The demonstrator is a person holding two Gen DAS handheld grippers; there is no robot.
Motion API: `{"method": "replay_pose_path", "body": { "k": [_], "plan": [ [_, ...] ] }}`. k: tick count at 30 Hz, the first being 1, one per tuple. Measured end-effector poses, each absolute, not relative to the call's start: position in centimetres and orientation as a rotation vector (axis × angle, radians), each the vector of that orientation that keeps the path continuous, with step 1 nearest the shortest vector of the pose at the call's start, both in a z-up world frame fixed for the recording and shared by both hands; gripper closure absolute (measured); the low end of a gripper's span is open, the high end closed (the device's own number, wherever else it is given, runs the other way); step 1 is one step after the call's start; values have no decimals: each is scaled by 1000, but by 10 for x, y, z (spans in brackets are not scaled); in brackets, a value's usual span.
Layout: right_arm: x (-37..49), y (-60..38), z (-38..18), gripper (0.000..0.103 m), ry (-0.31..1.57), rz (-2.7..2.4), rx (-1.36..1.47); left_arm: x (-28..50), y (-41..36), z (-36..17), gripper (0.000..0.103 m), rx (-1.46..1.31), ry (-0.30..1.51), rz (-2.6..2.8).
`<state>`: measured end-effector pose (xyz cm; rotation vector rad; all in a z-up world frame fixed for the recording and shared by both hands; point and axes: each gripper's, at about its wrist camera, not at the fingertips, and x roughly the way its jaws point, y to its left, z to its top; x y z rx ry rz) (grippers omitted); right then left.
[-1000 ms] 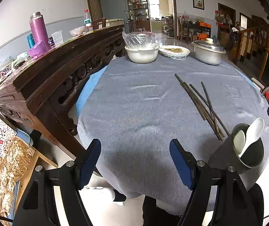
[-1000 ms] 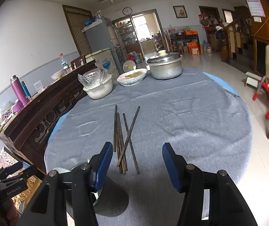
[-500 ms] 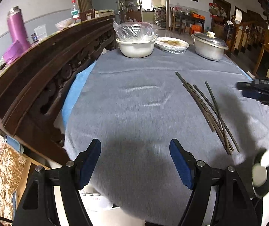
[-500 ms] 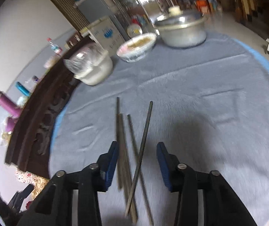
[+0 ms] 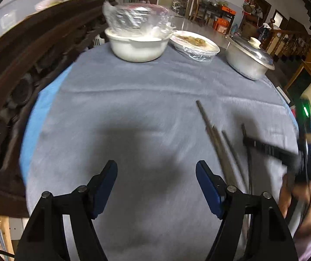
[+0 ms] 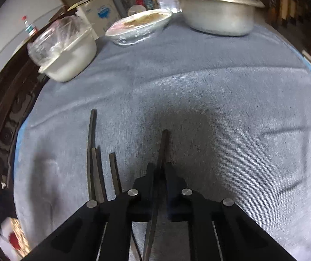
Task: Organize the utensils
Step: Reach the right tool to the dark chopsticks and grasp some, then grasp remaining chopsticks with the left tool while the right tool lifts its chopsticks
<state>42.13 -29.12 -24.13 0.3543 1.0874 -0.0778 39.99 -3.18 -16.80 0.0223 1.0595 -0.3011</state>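
A single dark chopstick (image 6: pixel 162 152) lies on the grey tablecloth (image 6: pixel 220 108), pinched between the closed fingers of the right gripper (image 6: pixel 158 169); its far end projects beyond the fingertips, its near end runs back under the gripper body. Just to its left, the remaining chopsticks (image 6: pixel 94 163) rest loose on the cloth, roughly parallel and pointing away from the camera. In the left wrist view the same bundle (image 5: pixel 218 145) lies right of centre, with the right gripper (image 5: pixel 248 141) reaching in from the right edge, blurred. The left gripper (image 5: pixel 156 174) hangs above bare cloth with its blue-padded fingers well apart and nothing between them; the jaws are closing slightly. At the far edge of the table stand a white bowl under plastic film (image 5: pixel 137 47), a film-covered dish (image 5: pixel 195 45) and a lidded metal pot (image 5: pixel 248 62). A carved dark wooden sideboard (image 5: pixel 14 69) borders the table on the left.
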Motion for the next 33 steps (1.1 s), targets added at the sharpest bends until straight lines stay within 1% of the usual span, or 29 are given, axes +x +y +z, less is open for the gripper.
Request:
{"method": "replay_pose_path", "body": {
  "k": [1,3,6,14,17,18,20,21,22,24,26,28,33],
  "plan": [
    [418,-292,-242,94,1083,-67,337,409,-38,-169,34,14,1067,-304],
    [409,-300,-243,94,1073,-41,339,428,-53,-172,36,-7,1090,-317],
    [392,-317,-243,95,1070,0,395,458,-77,-182,41,-30,1134,-328],
    [347,-348,-243,95,1021,102,517,510,-129,-216,42,-24,1244,-299],
    [334,-354,-237,95,991,132,543,519,-137,-224,47,-29,1260,-279],
    [331,-354,-236,95,984,136,550,520,-139,-227,54,-31,1270,-280],
    [325,-357,-232,95,970,145,572,520,-142,-229,60,-25,1258,-270],
    [322,-358,-231,95,963,148,577,518,-145,-229,66,-18,1256,-273],
    [319,-358,-228,95,954,151,583,517,-147,-229,81,-2,1248,-274],
    [313,-358,-224,95,940,156,589,514,-150,-229,96,24,1248,-271],
    [304,-358,-218,95,917,144,578,510,-149,-228,98,25,1239,-280],
    [295,-356,-210,95,887,126,554,503,-145,-219,98,29,1192,-279],
    [267,-352,-184,95,804,99,514,471,-125,-171,98,-36,1065,-328]
  ]
}}
